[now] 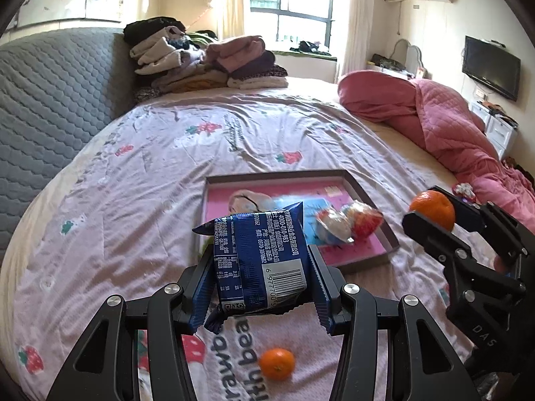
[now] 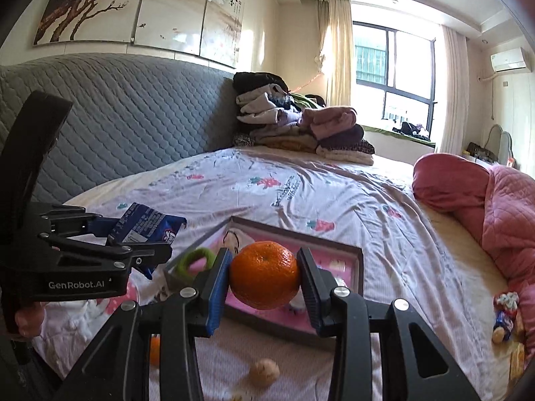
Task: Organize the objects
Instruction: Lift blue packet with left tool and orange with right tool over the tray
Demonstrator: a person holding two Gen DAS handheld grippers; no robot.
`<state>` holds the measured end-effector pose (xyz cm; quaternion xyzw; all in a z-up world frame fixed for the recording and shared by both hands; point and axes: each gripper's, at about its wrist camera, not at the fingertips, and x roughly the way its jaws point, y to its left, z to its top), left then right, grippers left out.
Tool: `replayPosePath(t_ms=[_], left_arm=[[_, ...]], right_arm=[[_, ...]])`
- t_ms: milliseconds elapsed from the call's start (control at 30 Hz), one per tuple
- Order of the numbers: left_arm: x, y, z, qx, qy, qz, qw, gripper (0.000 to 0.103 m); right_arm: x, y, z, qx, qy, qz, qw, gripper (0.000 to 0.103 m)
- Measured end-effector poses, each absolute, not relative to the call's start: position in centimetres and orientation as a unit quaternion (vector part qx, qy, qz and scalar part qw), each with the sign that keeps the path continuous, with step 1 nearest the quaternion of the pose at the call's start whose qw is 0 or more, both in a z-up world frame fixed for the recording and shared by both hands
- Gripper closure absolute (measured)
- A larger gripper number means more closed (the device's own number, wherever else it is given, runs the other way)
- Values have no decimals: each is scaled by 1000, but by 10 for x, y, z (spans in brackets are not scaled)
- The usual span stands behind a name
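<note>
free: wide bare sheet of the bed (image 1: 160, 173) left of the tray (image 1: 374, 200) | blocked: clothes pile (image 1: 207, 63) at headboard edge; pink quilt (image 1: 468, 133) along right edge (bunched) | near edge: loose orange (image 1: 277, 363)

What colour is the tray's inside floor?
Pink, inside the grey-rimmed shallow tray; clearest in the left wrist view.

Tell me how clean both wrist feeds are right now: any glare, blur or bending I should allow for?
Left wrist view: the window is blown out, the frame edges bend hard, yet the blue snack packet print reads sharp. Right wrist view: the window glares and washes out the wall beside it, the held orange is crisp, and the walnut low in frame looks soft.
</note>
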<state>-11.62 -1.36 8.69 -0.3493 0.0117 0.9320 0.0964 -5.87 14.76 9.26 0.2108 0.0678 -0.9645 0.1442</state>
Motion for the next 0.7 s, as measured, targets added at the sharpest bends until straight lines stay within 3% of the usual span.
replayPosePath(t_ms=[700], left_arm=[[-175,-12,105,-316,19,944,97,50]], right_arm=[[-103,159,99,196,72,-970,126,63]])
